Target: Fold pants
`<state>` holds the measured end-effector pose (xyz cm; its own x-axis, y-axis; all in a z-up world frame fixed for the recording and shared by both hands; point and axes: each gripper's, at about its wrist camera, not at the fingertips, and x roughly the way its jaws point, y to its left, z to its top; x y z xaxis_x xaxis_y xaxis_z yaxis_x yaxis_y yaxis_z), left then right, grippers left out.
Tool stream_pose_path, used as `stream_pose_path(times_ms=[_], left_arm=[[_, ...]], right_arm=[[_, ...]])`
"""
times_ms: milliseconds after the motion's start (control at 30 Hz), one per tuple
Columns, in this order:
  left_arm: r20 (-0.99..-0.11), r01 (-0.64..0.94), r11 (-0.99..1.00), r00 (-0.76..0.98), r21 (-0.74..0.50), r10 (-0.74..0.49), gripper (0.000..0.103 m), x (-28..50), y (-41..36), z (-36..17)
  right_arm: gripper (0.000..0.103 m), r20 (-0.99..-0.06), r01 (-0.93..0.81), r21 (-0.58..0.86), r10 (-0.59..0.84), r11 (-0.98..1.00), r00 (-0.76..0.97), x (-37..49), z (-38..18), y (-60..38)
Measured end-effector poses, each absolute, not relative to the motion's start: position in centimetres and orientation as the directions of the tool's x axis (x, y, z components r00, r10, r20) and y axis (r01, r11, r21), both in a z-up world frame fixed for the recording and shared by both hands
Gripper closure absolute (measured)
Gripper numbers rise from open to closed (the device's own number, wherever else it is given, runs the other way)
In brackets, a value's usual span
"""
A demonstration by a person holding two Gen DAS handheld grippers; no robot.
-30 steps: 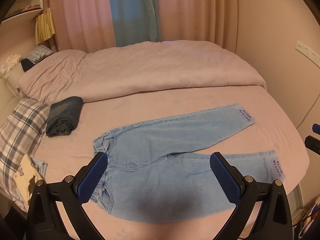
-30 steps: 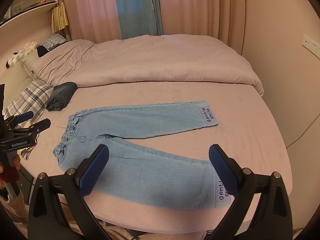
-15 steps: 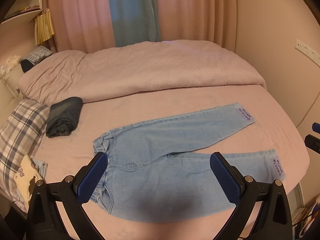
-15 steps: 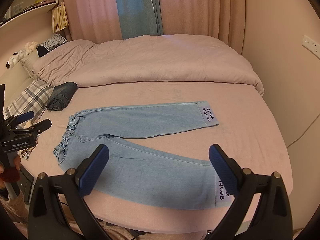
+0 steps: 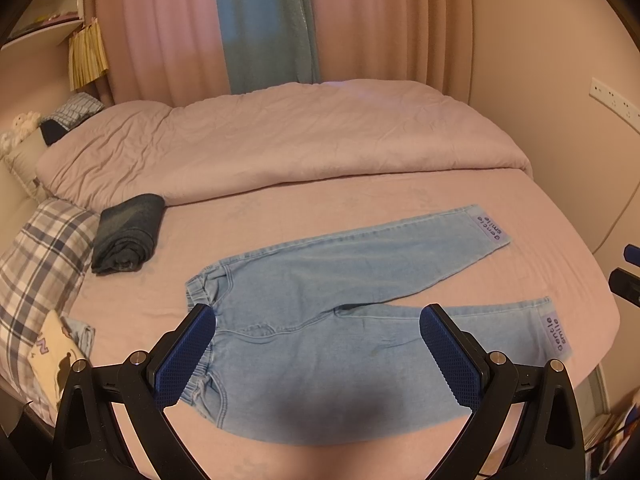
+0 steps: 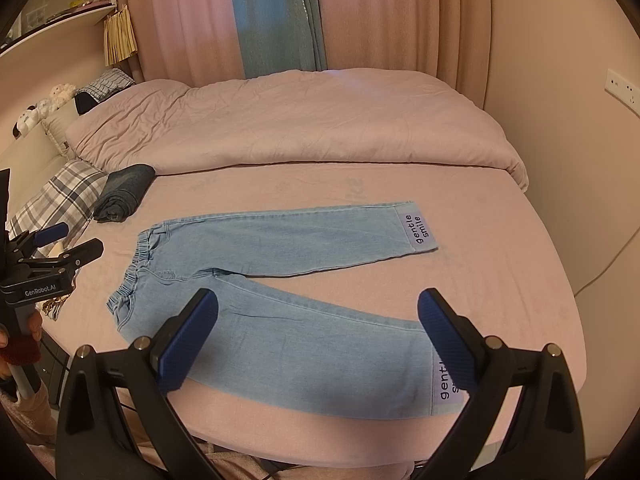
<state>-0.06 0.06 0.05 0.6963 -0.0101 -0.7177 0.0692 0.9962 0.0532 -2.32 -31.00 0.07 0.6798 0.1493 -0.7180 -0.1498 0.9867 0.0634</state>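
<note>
Light blue denim pants (image 5: pixel 332 312) lie flat on the pink bed sheet (image 5: pixel 320 208), waistband to the left, legs spread in a V to the right. They also show in the right wrist view (image 6: pixel 280 280). My left gripper (image 5: pixel 316 352) is open and empty, held above the pants' seat near the bed's front edge. My right gripper (image 6: pixel 318 332) is open and empty, held above the near leg. The left gripper (image 6: pixel 60 248) also shows at the left edge of the right wrist view.
A folded dark denim garment (image 5: pixel 128 232) lies left of the pants. A plaid pillow (image 5: pixel 36 256) sits at the far left. A pink duvet (image 5: pixel 272 144) covers the far half of the bed. Curtains (image 5: pixel 260 24) hang behind. A wall (image 5: pixel 580 120) stands on the right.
</note>
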Motion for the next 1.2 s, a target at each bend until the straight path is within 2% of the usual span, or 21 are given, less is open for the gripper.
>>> stream_pose_path(times_ms=[800,967,1067,1200], left_arm=[[-0.739,0.095,0.995,0.673,0.031,-0.041,0.001,0.4,0.6,-1.8],[-0.765,0.09,0.995,0.638,-0.036,-0.085,0.001,2.0,2.8,-6.0],[-0.802,0.057,0.996,0.591,-0.068,-0.088,0.001,2.3,5.1,-9.5],[-0.853,-0.011,0.992,0.511,-0.13,-0.106,0.001,1.8,9.5,-14.0]], right_arm=[[0.002,-0.733,-0.147,0.075,0.154,0.986,0.662,-2.1,-0.8,-30.7],[0.002,-0.748,-0.179,0.104,0.195,0.978,0.634,-0.9,-3.4,-30.7],[0.003,-0.785,-0.196,0.131,0.223,0.972,0.579,0.3,-6.9,-30.3],[0.011,-0.845,-0.244,0.122,0.229,0.962,0.482,1.3,-11.7,-28.5]])
